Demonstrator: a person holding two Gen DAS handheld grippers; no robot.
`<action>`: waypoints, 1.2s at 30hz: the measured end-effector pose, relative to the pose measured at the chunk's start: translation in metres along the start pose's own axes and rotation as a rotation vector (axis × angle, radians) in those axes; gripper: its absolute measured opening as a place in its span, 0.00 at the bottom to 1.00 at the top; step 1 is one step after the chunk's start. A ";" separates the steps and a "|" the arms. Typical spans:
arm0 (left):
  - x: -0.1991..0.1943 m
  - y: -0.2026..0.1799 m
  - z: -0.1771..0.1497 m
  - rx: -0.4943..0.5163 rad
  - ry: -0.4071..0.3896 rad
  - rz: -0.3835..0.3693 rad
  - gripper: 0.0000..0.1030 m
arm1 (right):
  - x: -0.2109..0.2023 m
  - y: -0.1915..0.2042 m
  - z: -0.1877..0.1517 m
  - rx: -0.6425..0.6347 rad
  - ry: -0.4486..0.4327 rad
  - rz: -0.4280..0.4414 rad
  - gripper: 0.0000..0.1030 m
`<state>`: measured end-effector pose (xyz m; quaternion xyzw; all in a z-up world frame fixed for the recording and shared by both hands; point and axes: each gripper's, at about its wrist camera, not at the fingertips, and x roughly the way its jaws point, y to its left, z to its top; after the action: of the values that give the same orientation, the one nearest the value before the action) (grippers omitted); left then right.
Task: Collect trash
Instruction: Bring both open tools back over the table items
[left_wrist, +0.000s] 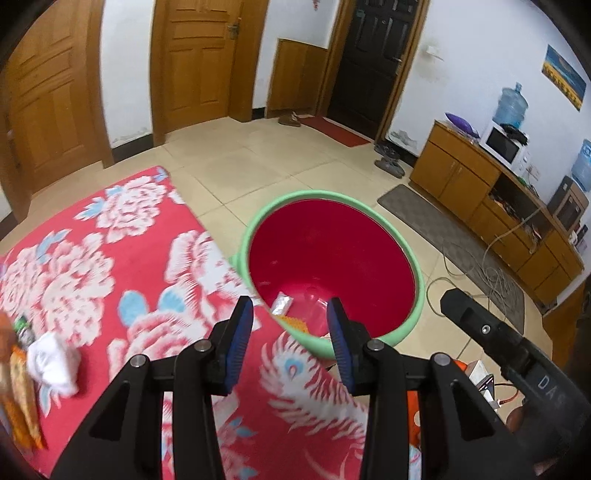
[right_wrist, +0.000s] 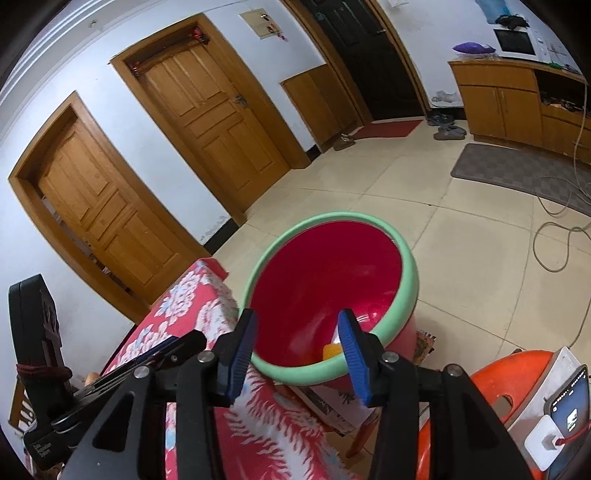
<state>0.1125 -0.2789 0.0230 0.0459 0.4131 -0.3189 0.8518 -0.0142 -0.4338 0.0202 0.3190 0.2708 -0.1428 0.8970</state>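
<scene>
A red bin with a green rim stands beside the table's corner. A silver wrapper and an orange packet lie at its bottom. My left gripper hovers over the bin's near edge, open, with nothing between its blue pads. My right gripper is also open and empty, and it points into the same bin, where an orange scrap shows. A crumpled white tissue and an orange wrapper lie on the table at the far left.
The table has a red floral cloth. An orange stool at right holds a phone on a charger. Loose cables and a grey mat lie on the tiled floor by a wooden cabinet.
</scene>
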 end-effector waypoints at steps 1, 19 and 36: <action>-0.006 0.004 -0.002 -0.011 -0.007 0.002 0.40 | -0.002 0.003 -0.001 -0.006 0.000 0.006 0.50; -0.116 0.093 -0.053 -0.208 -0.109 0.180 0.49 | -0.026 0.078 -0.037 -0.141 0.078 0.156 0.56; -0.180 0.203 -0.124 -0.523 -0.146 0.361 0.49 | -0.032 0.138 -0.074 -0.270 0.147 0.240 0.56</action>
<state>0.0651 0.0154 0.0366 -0.1250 0.4040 -0.0481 0.9049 -0.0105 -0.2793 0.0590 0.2352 0.3123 0.0266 0.9200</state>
